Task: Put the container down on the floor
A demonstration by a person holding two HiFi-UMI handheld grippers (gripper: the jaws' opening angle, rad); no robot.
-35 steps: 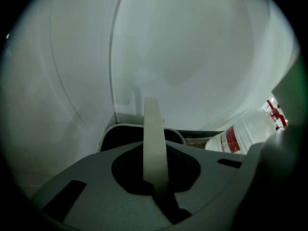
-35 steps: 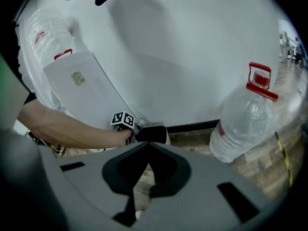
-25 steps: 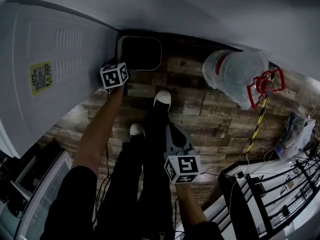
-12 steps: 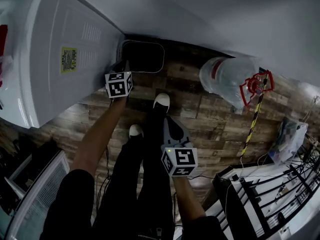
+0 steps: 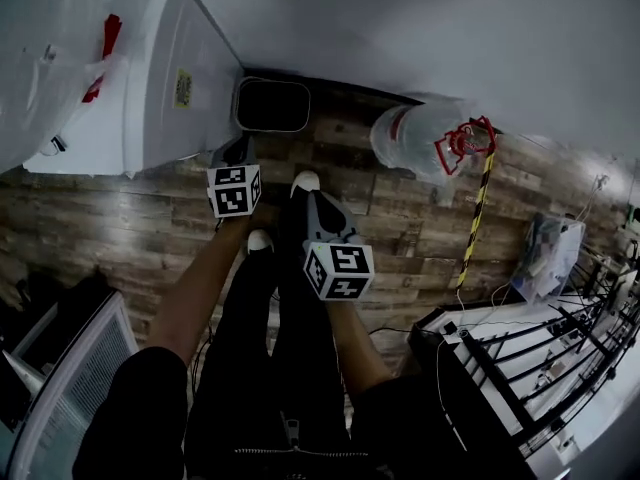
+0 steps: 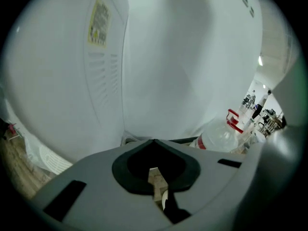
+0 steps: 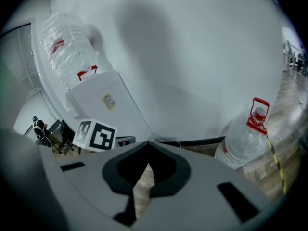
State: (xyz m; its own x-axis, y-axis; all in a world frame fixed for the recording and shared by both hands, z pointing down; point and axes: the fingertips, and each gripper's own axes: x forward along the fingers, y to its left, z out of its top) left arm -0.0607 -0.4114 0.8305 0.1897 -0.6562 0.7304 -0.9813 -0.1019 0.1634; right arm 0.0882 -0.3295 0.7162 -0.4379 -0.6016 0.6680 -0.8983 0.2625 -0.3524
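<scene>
container (image 5: 272, 105) rests on the floor (image 5: 400, 218), placed i judge; my left claw (image 5: 238, 153) just clenched empty, right claw (image 5: 318, 204) clenched empty, next i withdraw.

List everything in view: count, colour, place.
container: one, dark, on the floor against the wall, beside the appliance
appliance: one, white, upper left
wrapped jug: one, clear, on the appliance
water jug: one, clear with red handle, on the floor by the wall
striped bar: one, yellow-black, right of the water jug
wire rack: one, black, lower right
floor: brown wood planks
shoes: two, white, mid-floor
left gripper: one, grey, jaws just closed, nothing between them
right gripper: one, grey, jaws together, empty
</scene>
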